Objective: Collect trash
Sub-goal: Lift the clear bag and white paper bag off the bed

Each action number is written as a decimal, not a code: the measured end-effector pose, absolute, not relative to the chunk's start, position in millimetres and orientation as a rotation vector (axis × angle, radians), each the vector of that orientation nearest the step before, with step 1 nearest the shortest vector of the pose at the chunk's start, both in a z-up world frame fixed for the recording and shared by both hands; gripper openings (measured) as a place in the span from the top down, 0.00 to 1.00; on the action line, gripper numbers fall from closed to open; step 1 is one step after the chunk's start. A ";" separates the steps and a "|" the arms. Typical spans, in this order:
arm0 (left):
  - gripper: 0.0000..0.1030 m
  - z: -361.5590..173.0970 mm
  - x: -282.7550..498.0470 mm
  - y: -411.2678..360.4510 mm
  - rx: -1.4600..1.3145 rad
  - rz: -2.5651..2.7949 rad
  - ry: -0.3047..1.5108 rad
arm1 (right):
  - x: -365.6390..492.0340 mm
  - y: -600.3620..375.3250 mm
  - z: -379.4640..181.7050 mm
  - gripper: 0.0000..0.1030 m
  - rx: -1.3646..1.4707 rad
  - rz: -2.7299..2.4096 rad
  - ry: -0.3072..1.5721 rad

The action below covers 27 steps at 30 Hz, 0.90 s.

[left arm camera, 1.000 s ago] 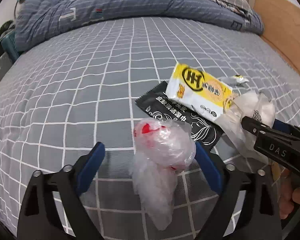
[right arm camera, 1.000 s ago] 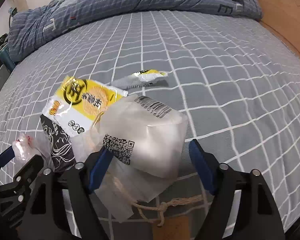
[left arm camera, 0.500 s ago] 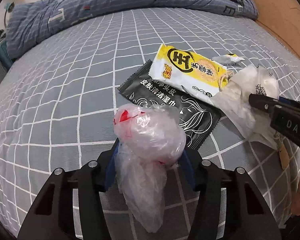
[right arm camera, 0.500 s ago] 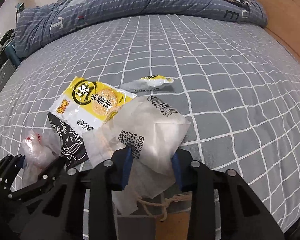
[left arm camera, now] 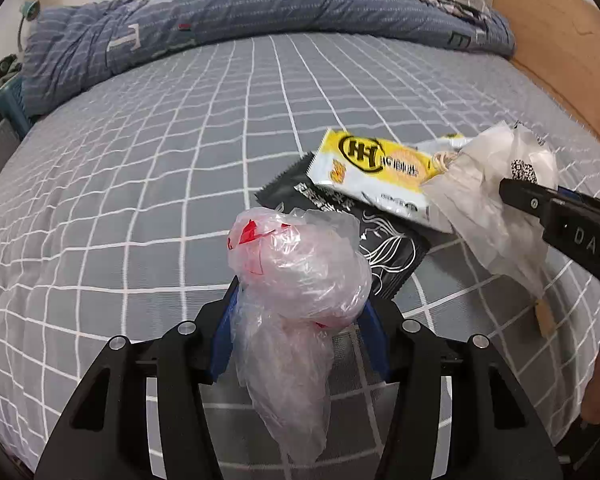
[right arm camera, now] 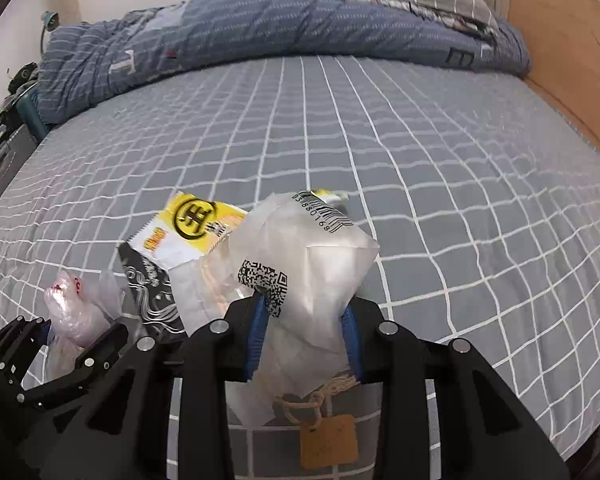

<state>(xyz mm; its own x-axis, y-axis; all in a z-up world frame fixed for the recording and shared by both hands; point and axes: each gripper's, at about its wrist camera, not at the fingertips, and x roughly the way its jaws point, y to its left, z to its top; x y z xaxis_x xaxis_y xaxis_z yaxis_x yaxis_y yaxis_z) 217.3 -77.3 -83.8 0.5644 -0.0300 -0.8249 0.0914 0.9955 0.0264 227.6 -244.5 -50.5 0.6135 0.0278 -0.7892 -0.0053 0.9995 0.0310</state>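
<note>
Lifting both pieces clear of the bed (left arm camera: 180,152) is the step in hand, and I judge it well begun but not secure. Your left gripper (left arm camera: 298,320) has just been closing, and its blue fingers (left arm camera: 224,340) now clench the crumpled clear plastic bag with red print (left arm camera: 296,276) across its middle; the bag's tail hangs loose below them. Your right gripper (right arm camera: 302,334) has likewise just been closing, and its blue fingers (right arm camera: 256,336) clamp the translucent white paper pouch with a barcode and square code (right arm camera: 304,264). A twine cord with a brown card tag (right arm camera: 328,440) trails beneath that pouch.

Recommendations: raise each hand straight up and slowly, since thin film can slide out of a light pinch. Watch the pouch edge, which overlaps the yellow and white snack wrapper (right arm camera: 188,228); a sideways pull may drag that wrapper along. Keep the dangling tag away from the fingers.

Remaining on the grey checked bedsheet are the yellow wrapper, the black wet-wipe sachet (left arm camera: 384,248) beneath it, and a small yellow-tipped wrapper (right arm camera: 332,195) mostly hidden behind the pouch.

Pose: both grippers point steeply down toward the bed, side by side, left gripper low by the near edge, right gripper just beside it and slightly higher.
</note>
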 end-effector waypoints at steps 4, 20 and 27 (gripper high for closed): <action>0.49 -72.1 210.4 -71.6 0.034 -0.075 0.950 | 219.5 -234.4 -38.0 0.69 0.009 0.039 0.876; 0.49 -41.4 162.3 -40.4 -0.001 -0.072 0.899 | 176.0 -195.3 -11.9 0.69 -0.038 0.083 0.814; 0.49 -35.5 135.8 -25.3 0.007 -0.047 0.865 | 148.5 -166.3 -8.5 0.69 -0.041 0.131 0.807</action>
<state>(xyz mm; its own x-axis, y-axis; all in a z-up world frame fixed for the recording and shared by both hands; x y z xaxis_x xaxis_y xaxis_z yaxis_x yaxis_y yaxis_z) 135.8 -25.3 -35.5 0.6475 -0.0383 -0.7611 0.0436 0.9990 -0.0131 148.5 -166.3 -8.5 0.6840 0.1008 -0.7225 -0.1323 0.9911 0.0130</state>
